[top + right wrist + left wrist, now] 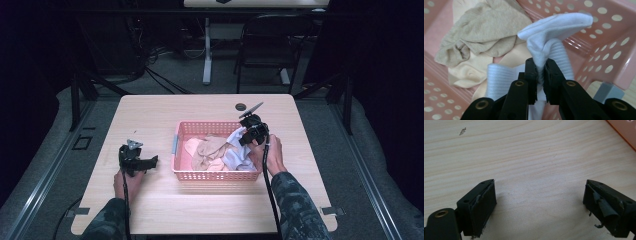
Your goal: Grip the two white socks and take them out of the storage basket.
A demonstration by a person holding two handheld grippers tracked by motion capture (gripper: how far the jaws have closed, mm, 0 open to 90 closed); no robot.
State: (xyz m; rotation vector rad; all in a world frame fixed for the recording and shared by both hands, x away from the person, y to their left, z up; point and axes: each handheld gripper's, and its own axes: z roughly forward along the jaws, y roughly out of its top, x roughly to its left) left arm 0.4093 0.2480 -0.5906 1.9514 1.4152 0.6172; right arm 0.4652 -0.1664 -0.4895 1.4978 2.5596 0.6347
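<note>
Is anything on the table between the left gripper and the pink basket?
No. In the high view the stretch of table between the left gripper and the pink basket is bare wood; the left gripper view shows the same.

I see the basket (216,175) on the table (165,107), right of centre, socks (212,152) heaped inside it. My right gripper (246,136) sits over the basket's right end, pinching a sock (554,32). My left gripper (150,162) rests on the table, left of the basket, jaws spread.
</note>
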